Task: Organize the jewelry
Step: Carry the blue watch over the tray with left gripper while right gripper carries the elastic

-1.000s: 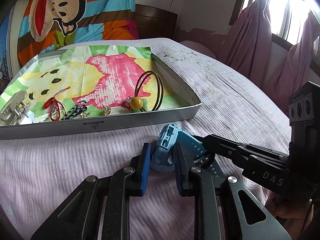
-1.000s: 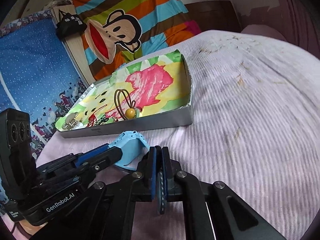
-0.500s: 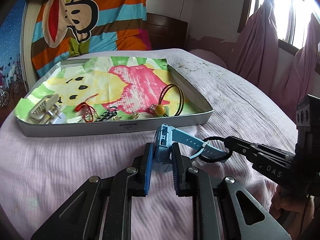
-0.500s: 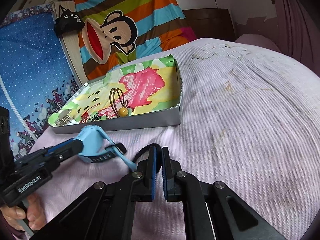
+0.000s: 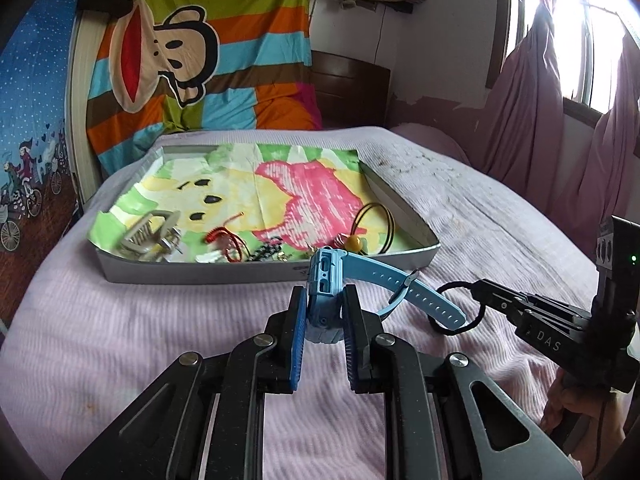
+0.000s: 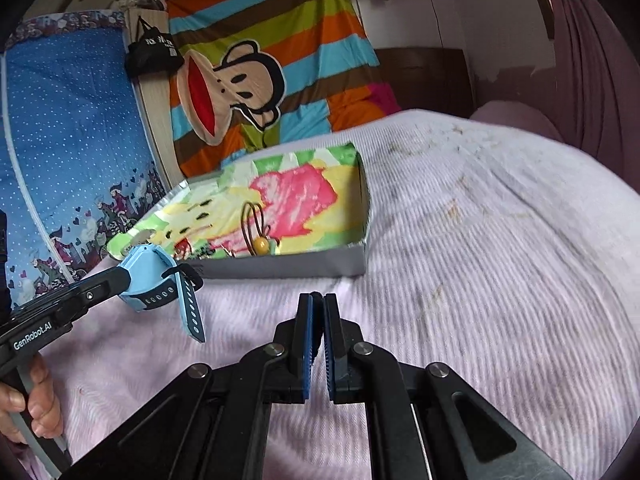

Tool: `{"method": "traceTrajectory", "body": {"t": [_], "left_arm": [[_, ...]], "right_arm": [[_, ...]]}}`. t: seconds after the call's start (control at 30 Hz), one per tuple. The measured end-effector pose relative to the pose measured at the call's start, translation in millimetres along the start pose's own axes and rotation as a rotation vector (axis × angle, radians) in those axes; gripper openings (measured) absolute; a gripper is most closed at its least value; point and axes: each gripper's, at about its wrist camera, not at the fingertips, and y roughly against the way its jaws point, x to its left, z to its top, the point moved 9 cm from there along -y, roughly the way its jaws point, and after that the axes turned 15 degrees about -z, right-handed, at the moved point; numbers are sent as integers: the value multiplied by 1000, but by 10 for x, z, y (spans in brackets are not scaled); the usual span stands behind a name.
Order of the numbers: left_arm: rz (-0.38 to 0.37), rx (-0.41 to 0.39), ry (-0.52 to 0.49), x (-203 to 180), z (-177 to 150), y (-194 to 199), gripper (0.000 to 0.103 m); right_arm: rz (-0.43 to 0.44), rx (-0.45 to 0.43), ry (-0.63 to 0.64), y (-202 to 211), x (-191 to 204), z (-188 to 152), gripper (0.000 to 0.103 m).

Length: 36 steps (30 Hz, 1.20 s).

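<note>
Jewelry tray [image 5: 260,278] sat ahead on the bed while the blue watch [image 5: 326,284], a second earlier low between both tongs, rode lifted toward it, clamped in the left gripper [image 5: 322,334]; the right gripper [image 5: 478,294], pinching a black hair tie [image 5: 456,330], had drawn apart.

One blue watch [image 5: 326,280], one black hair tie [image 5: 456,308] and one shallow tray [image 5: 240,274] show, along with two grippers, the left gripper [image 5: 323,312] and the right gripper [image 6: 317,320]. In the tray lie one silver hair claw [image 5: 150,234], one red cord [image 5: 226,240] and one looped hair tie with a yellow bead [image 5: 372,226]. The small dark trinkets beside the cord are too tangled to count.
</note>
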Motion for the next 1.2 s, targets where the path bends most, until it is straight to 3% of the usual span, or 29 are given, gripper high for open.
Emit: {"method": "traceTrajectory", "body": {"t": [0.3,0.5,0.7,0.9,1.2], "left_arm": [[32,-99,36,135,258,236,14],[122,-162,56,296,637,219,14],[176,-167,69,496,855,-7,14],[218,-121,84,763,909,-372,14],[240,-50,169,1092,721,-735,14]], "right_arm": [[21,-192,-5,184,125,465,5],[31,-258,8,-59,256,831,5],[57,-264,7,-418,351,1032,5],[67,-213,3,-729,394,965,5],[74,-113,-12,-1044,408,782,5]]}}
